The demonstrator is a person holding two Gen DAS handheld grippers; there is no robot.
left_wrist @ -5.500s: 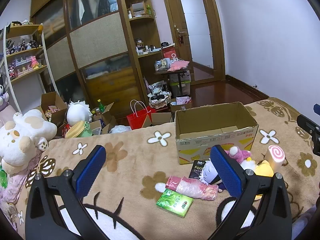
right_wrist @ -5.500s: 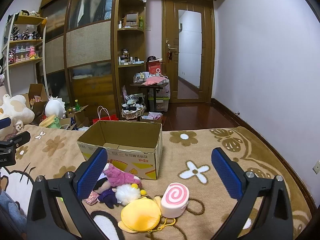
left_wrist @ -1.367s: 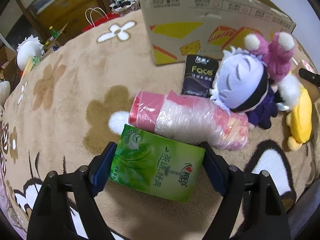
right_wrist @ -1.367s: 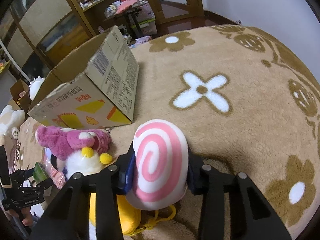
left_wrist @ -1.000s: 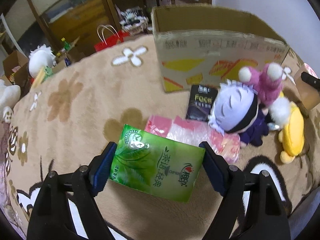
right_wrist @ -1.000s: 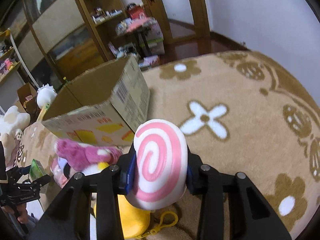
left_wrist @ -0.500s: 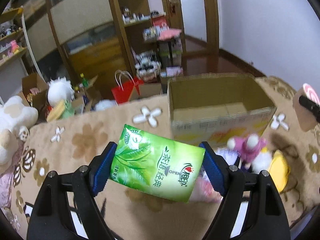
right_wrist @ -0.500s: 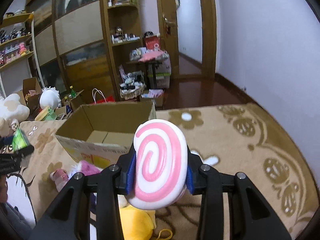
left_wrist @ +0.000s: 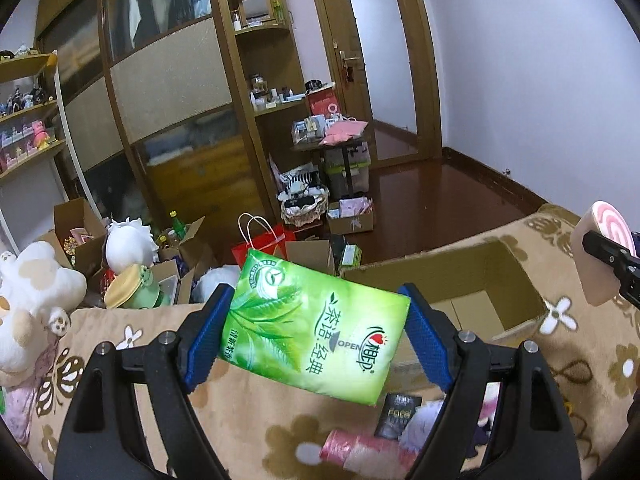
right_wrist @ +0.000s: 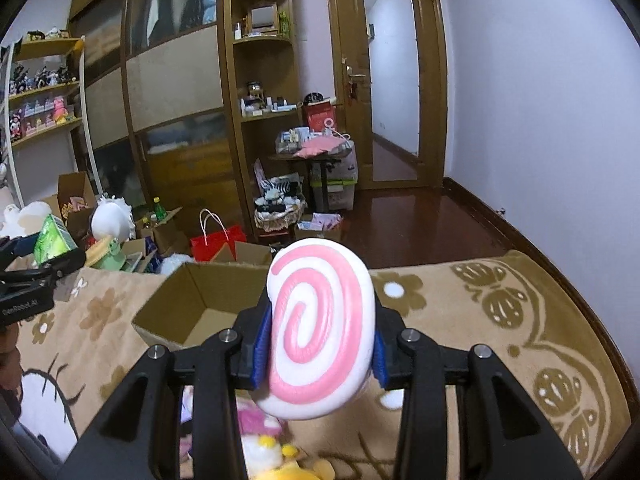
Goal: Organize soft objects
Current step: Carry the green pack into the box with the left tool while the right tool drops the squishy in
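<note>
Tissues, a green pack (left_wrist: 316, 330), sat clamped between my left gripper's (left_wrist: 316, 340) blue pads, lifted above the blanket (left_wrist: 248, 408). My right gripper (right_wrist: 320, 344) squeezed the pink swirl cushion (right_wrist: 320, 336), held aloft. The open cardboard box (right_wrist: 192, 300) lay at ten o'clock from it.

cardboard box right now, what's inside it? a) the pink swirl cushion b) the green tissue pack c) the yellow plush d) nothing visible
d: the cardboard box shows only its bare floor and flaps, while the green tissue pack sits gripped in the left tool and the pink swirl cushion in the right tool, both held up off the blanket.
</note>
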